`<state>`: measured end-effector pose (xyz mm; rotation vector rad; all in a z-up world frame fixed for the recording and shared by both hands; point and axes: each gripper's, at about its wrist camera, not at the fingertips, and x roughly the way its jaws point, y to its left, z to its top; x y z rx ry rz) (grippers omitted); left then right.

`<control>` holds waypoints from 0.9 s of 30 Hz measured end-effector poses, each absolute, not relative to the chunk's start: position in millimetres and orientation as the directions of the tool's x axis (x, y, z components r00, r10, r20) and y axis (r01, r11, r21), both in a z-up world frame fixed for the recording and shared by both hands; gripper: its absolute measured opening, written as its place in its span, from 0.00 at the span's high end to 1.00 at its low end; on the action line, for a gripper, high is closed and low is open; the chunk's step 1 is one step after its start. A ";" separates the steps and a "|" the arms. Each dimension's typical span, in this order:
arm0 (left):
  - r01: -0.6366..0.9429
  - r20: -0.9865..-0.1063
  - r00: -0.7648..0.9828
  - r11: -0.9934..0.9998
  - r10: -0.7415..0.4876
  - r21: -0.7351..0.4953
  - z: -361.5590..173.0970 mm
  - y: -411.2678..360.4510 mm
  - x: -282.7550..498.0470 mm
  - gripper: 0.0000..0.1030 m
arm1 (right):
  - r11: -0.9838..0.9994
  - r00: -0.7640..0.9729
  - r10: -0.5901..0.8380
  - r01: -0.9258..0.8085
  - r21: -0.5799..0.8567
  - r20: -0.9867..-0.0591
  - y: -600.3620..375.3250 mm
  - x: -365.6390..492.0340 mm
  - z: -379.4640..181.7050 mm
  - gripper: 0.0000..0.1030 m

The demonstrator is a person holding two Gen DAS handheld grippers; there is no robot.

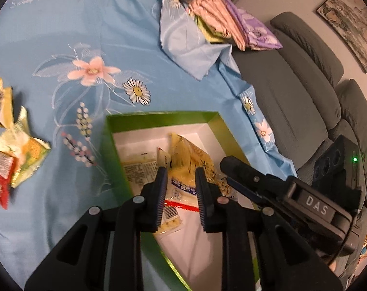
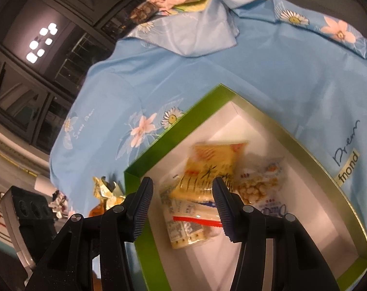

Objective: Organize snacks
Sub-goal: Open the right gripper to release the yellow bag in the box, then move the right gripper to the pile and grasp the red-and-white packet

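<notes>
Left wrist view: left gripper (image 1: 181, 181) is being held over the green box (image 1: 159, 118); jaws are standing narrowly apart with nothing being gripped between them, the snack packets (image 1: 190, 155) lying below inside the box; right gripper (image 1: 246, 177) is being seen at the right, over the box's near corner; loose wrappers (image 1: 21, 150) are lying on the blue floral cloth (image 1: 74, 36), left of the box and apart from it; folded fabrics (image 1: 219, 17) are being stacked at the cloth's far edge, a grey sofa (image 1: 304, 84) beside them.

Right wrist view: right gripper (image 2: 181, 198) is being held partly open and empty above the green box (image 2: 159, 143); yellow packet (image 2: 212, 162) and a peanut bag (image 2: 258, 184) are lying on the white floor of the box; gold wrappers (image 2: 105, 189) are sitting just outside its left wall.
</notes>
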<state>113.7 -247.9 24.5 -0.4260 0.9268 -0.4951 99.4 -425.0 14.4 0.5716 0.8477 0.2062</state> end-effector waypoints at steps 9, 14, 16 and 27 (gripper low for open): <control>0.154 -0.618 0.589 0.823 -0.521 -0.547 36.4 -192.1 98.6 0.70 | 0.851 0.669 0.404 -0.024 0.525 -0.624 -399.8 99.3 27.6 0.48; 0.079 -0.630 0.623 0.839 -0.463 -0.538 33.1 -154.6 88.3 0.58 | 0.855 0.667 0.424 -0.072 0.513 -0.613 -380.6 101.0 32.3 0.40; 0.047 -0.638 0.637 0.848 -0.432 -0.528 30.8 -138.7 81.7 0.49 | 0.857 0.666 0.433 -0.094 0.507 -0.608 -371.0 100.3 34.1 0.38; -0.153 -0.687 0.679 0.864 -0.261 -0.480 11.6 -37.3 48.5 0.25 | 0.832 0.616 0.529 -0.240 0.500 -0.584 -307.8 100.0 36.1 0.15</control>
